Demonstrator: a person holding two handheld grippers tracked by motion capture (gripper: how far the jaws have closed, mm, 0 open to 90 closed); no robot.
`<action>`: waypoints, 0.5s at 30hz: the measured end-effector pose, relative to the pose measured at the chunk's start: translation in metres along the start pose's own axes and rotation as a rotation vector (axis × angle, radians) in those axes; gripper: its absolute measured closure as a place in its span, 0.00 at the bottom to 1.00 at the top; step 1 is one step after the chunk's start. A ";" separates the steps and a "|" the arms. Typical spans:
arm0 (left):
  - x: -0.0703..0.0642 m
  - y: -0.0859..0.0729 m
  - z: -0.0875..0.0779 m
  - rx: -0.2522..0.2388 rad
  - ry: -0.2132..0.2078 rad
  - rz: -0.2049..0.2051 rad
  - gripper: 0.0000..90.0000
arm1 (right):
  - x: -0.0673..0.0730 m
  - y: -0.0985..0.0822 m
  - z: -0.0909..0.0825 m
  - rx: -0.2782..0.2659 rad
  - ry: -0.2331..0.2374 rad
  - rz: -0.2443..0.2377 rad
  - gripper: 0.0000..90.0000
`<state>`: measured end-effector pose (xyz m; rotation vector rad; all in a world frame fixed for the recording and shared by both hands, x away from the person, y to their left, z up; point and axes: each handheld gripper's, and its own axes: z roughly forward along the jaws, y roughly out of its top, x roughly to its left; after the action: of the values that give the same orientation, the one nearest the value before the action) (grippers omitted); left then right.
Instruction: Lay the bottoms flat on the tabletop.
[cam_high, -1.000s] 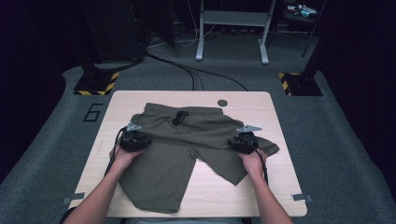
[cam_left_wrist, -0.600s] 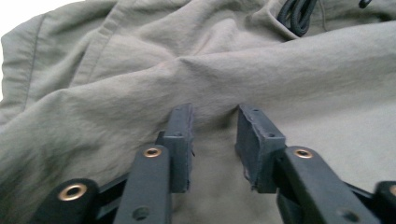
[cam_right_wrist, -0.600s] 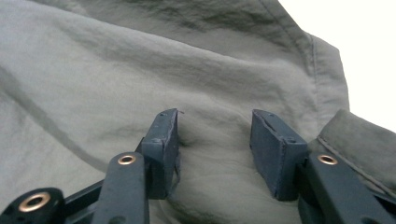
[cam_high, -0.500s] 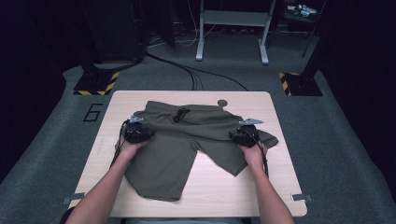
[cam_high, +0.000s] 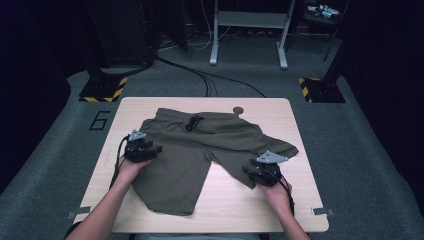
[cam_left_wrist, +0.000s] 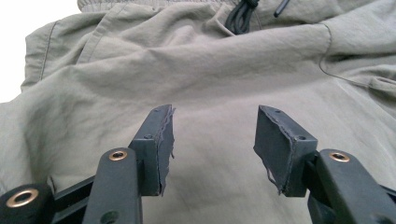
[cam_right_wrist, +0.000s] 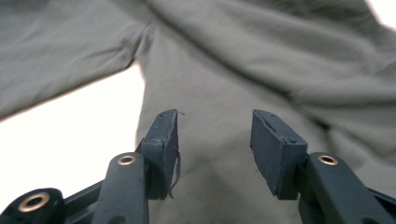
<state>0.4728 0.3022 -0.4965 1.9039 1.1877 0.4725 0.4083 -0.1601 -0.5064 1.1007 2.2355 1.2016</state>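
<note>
Black rubber pads (cam_left_wrist: 161, 140) of the left gripper (cam_left_wrist: 212, 140) have just been opening, nothing between them, above olive-green drawstring shorts (cam_high: 200, 145) spread across a pale wooden table (cam_high: 260, 200). Right gripper (cam_right_wrist: 214, 144) gapes over the shorts' leg hem. Floor beside the table reads "6" (cam_high: 100, 120).

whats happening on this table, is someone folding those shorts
A person works on a pair of olive green shorts spread on a wooden table, with a two-jaw gripper in each hand. The left gripper hangs over the shorts' left side below the waistband, the right gripper over the folded-in right leg near its edge. Both have just been opening their jaws, and no cloth is between them, so the shorts lie loose. The black drawstring rests at the waist.
</note>
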 end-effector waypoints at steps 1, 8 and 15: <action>0.000 -0.001 -0.001 -0.004 0.002 0.009 0.51 | 0.001 -0.004 0.000 0.009 0.015 -0.016 0.54; 0.001 -0.008 -0.006 -0.032 0.017 0.007 0.51 | 0.012 -0.020 0.006 0.099 0.039 -0.068 0.54; 0.005 -0.006 -0.013 -0.073 0.026 -0.022 0.51 | 0.014 -0.022 0.005 0.091 0.052 -0.083 0.78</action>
<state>0.4632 0.3132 -0.4943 1.8262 1.1910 0.5225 0.3926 -0.1540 -0.5264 1.0100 2.3711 1.1170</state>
